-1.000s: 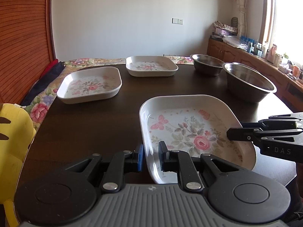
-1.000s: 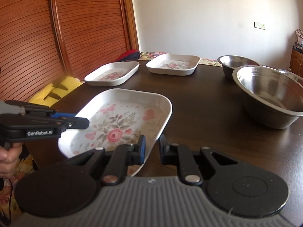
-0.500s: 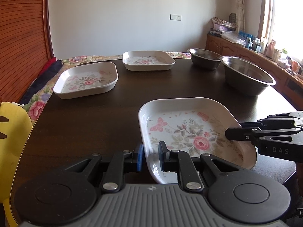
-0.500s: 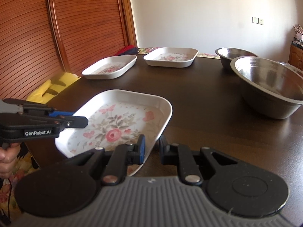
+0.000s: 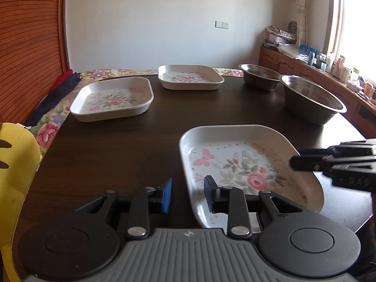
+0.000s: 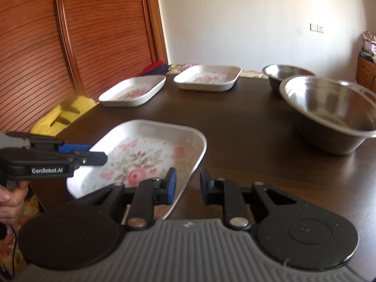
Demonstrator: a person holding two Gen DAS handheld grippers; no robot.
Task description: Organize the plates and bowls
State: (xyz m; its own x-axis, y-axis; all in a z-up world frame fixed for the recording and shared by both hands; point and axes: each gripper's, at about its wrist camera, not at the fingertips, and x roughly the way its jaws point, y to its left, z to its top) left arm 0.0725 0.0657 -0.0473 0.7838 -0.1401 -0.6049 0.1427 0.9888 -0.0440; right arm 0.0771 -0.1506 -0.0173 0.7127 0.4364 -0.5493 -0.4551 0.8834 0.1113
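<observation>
A white floral plate (image 5: 235,162) (image 6: 145,150) lies at the near edge of the dark table (image 5: 117,145). My left gripper (image 5: 188,195) is open, its jaws standing either side of the plate's left rim without pinching it. My right gripper (image 6: 188,185) is open in the same way around the right rim. Each gripper also shows from the side in the other's view: the right gripper (image 5: 291,162) and the left gripper (image 6: 103,158). Two more floral plates (image 5: 112,98) (image 5: 188,77) lie separately further back. A small steel bowl (image 5: 258,77) and a large steel bowl (image 5: 310,98) stand at the right.
A yellow chair (image 5: 14,159) stands at the table's left side, next to a floral cloth (image 5: 51,127). A slatted wooden wall (image 6: 94,47) runs along the left. A sideboard with bottles (image 5: 329,70) lines the right wall. A hand (image 6: 11,199) holds the left gripper.
Both grippers' jaws have widened and no longer pinch the near plate's rim. The plate now rests on the table.
</observation>
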